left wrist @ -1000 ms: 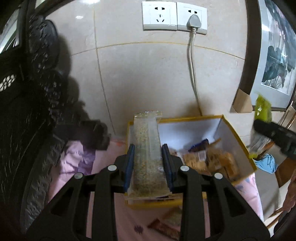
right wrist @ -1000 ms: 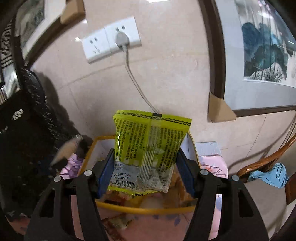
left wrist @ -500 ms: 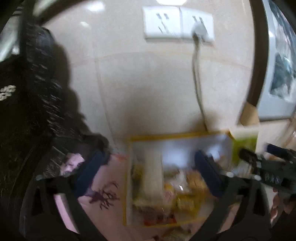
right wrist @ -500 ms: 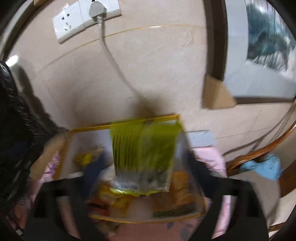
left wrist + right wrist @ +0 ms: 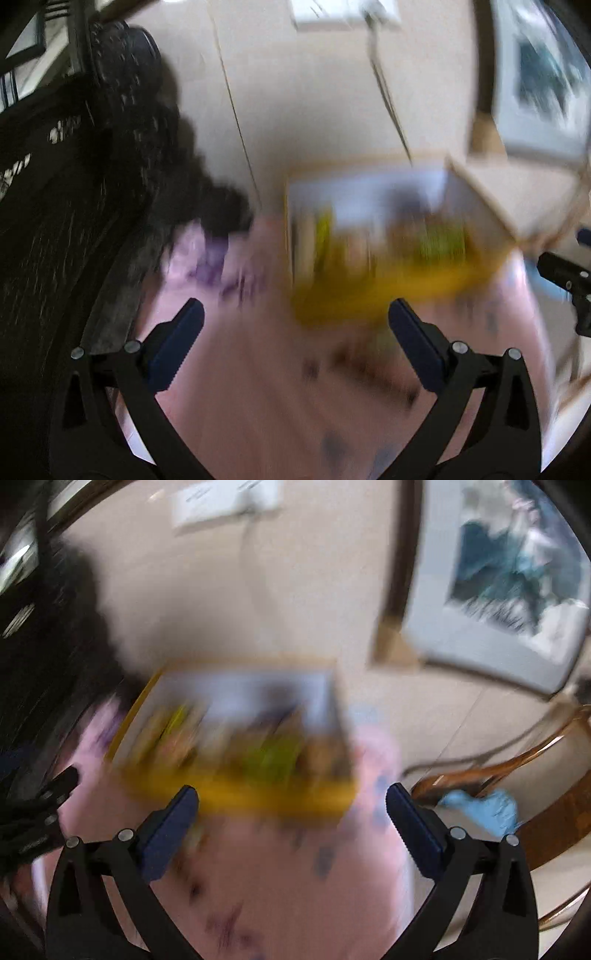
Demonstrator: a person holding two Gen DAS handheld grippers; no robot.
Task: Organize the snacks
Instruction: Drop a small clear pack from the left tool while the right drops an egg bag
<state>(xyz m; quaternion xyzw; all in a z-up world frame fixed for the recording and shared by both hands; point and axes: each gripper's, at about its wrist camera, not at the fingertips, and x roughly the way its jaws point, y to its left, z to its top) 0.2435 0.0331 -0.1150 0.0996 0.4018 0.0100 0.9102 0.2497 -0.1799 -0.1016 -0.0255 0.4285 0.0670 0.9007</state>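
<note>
Left gripper (image 5: pixel 291 319) and right gripper (image 5: pixel 291 805) both gape wide and hold nothing above the pink cloth (image 5: pixel 288 893), while the yellow-rimmed box (image 5: pixel 240 797) ahead already holds blurred snack packets (image 5: pixel 271 755), so I judge few remain outside

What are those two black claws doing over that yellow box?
A person holds a black claw in each hand and is tidying snacks. Right now both the left claw and the right claw are open and empty, in front of the yellow-rimmed cardboard box on the pink patterned cloth. The box has blurry snack packets in it, including a green one. The pictures are too smeared to tell the other snacks apart.
</note>
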